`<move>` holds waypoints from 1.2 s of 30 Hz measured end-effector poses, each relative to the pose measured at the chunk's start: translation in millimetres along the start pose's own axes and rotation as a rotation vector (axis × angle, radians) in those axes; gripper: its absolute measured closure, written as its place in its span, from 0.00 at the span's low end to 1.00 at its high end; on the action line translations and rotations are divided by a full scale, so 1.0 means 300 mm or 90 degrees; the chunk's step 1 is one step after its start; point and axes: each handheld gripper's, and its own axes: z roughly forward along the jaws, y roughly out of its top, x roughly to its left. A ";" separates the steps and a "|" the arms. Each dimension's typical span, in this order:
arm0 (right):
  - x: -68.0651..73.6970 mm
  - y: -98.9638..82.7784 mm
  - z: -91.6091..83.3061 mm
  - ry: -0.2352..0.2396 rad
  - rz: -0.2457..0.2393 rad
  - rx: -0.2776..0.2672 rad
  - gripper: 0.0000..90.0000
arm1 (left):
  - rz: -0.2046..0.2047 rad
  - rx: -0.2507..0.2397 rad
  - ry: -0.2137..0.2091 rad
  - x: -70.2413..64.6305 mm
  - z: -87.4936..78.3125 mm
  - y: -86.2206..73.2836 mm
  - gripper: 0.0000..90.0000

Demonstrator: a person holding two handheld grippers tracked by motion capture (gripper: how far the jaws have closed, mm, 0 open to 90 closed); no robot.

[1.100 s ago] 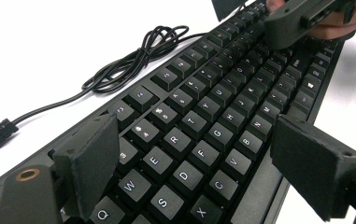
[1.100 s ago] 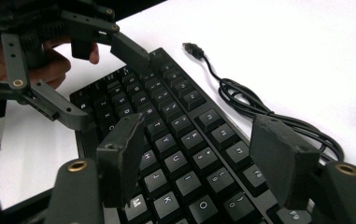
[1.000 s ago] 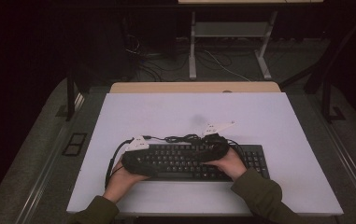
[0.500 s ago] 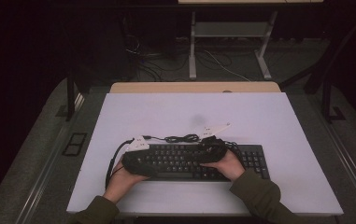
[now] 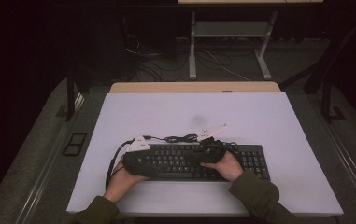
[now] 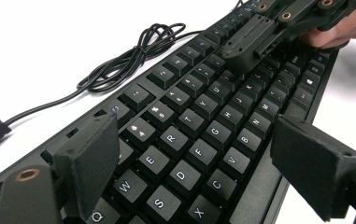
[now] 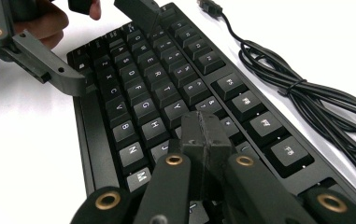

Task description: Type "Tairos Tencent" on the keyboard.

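We work over a black keyboard [image 5: 199, 161] that lies flat on the white table [image 5: 259, 116], near the table's front edge and a little right of its middle. Its black cable [image 5: 175, 138] is bundled in loose loops on the table just behind the keyboard's back edge.

Our left gripper [image 6: 203, 154] hangs over the left end of the keyboard with its 2 jaws spread wide apart. In the left gripper view 1 jaw stands over the keys near Q and W, the other stands past the front edge, beyond C and V, and neither pad presses on the keyboard. Nothing is clamped between them. In the high view this left gripper [image 5: 138, 156] sits by the keyboard's left end, with our left hand [image 5: 122, 179] behind it.

Our right gripper [image 7: 205, 140] has just been closing its jaws, and now the 2 pads meet flat against each other with no gap and nothing caught between them. The closed tip sits low over the middle rows, near H and J; we cannot tell whether it touches a key. In the high view the right gripper [image 5: 213, 149] lies over the keyboard's middle, our right hand [image 5: 227, 165] resting at the front edge.

The left gripper view also shows that right gripper [image 6: 255, 39] farther along the keys.
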 end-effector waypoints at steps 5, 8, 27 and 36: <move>0.002 -0.001 0.005 -0.004 -0.001 0.008 0.99 | 0.000 0.000 0.000 -0.001 0.001 0.000 0.17; 0.001 -0.002 0.007 -0.008 0.000 0.011 0.99 | 0.000 0.001 0.000 0.000 0.001 0.000 0.17; 0.000 -0.005 0.014 -0.013 -0.001 0.024 0.99 | 0.001 0.003 0.000 -0.001 0.001 0.000 0.17; 0.000 -0.005 0.016 -0.012 0.002 0.027 0.99 | 0.001 0.003 0.000 -0.001 0.001 0.000 0.17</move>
